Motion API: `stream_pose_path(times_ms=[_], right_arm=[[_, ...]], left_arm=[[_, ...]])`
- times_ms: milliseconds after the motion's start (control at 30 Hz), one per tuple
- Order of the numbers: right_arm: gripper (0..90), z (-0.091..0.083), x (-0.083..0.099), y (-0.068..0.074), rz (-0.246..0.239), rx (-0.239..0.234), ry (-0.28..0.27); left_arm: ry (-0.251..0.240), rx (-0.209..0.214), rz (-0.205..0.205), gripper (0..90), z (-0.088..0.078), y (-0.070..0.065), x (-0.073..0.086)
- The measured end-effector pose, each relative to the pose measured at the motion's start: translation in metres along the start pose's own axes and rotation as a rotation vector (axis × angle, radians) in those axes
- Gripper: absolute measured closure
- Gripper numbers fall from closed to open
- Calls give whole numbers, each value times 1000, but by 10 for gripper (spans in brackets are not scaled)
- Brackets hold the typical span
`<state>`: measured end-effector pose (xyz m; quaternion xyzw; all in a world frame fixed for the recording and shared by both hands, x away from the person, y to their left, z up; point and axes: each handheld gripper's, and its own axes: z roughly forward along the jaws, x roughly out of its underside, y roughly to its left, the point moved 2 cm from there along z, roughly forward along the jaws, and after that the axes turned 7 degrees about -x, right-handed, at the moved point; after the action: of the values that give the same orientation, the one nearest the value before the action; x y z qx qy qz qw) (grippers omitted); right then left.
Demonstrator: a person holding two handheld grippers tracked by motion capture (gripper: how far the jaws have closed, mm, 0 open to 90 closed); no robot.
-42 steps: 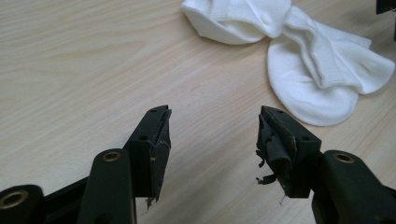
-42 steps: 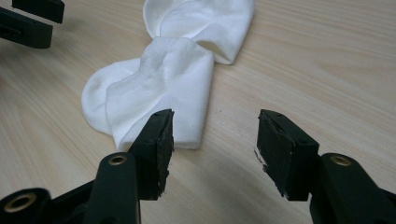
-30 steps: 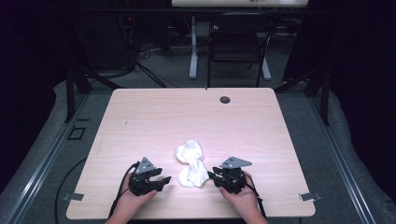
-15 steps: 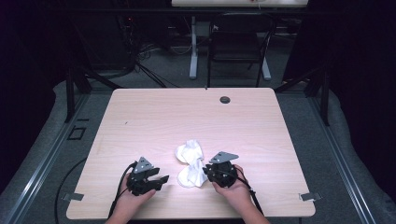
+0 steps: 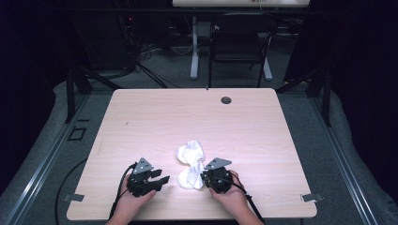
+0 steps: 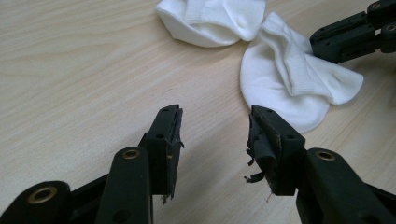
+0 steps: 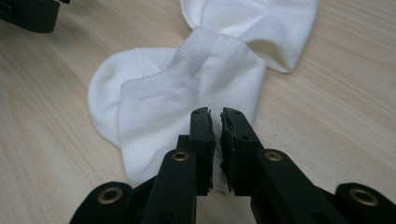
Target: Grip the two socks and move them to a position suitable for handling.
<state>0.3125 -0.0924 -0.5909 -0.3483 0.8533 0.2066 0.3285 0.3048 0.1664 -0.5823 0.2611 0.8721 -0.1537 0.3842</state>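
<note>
Two soft, light socks (image 5: 190, 164) low centre on table (image 5: 263, 131); right gripper (image 7: 215, 122) jaws just closing, pinched on near sock's edge, left gripper (image 6: 212, 128) closing some but apart over bare wood; grab by ribbed cuff.

The high view looked forward and down from above the person's side of the bench (image 5: 244, 117), far enough back to take in the whole top and the floor and chair (image 5: 239, 44) beyond. The left gripper view rode low and close over the wood, looking along its own two fingers (image 6: 166, 140) toward the white socks (image 6: 289, 79) ahead and to its right. The right gripper view sat nearer still, facing the same socks (image 7: 187, 107) from the opposite side. All three shared the socks (image 5: 190, 164); the left gripper view also caught the right gripper (image 6: 355, 35) beyond them.
</note>
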Motion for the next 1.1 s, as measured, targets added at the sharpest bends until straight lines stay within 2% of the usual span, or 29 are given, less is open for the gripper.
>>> stream_pose_path(times_ms=[333, 433, 600, 833, 900, 1100], right_arm=[[823, -2, 4, 10, 35, -2, -1], [824, -2, 4, 14, 53, -3, -3], [823, -1, 5, 21, 60, -5, -2], [819, -1, 5, 31, 42, -14, 11], [818, 0, 5, 32, 44, -16, 7], [818, 0, 5, 34, 61, -27, 12]], left_arm=[[-1, 13, -6, 549, -3, -3, 2], [4, 19, 18, 562, -3, -8, 2], [29, 25, 37, 609, -1, -16, 3], [54, 37, 67, 690, 1, -24, 4], [58, 36, 61, 704, 2, -26, 5], [72, 48, 81, 736, 4, -30, 6]])
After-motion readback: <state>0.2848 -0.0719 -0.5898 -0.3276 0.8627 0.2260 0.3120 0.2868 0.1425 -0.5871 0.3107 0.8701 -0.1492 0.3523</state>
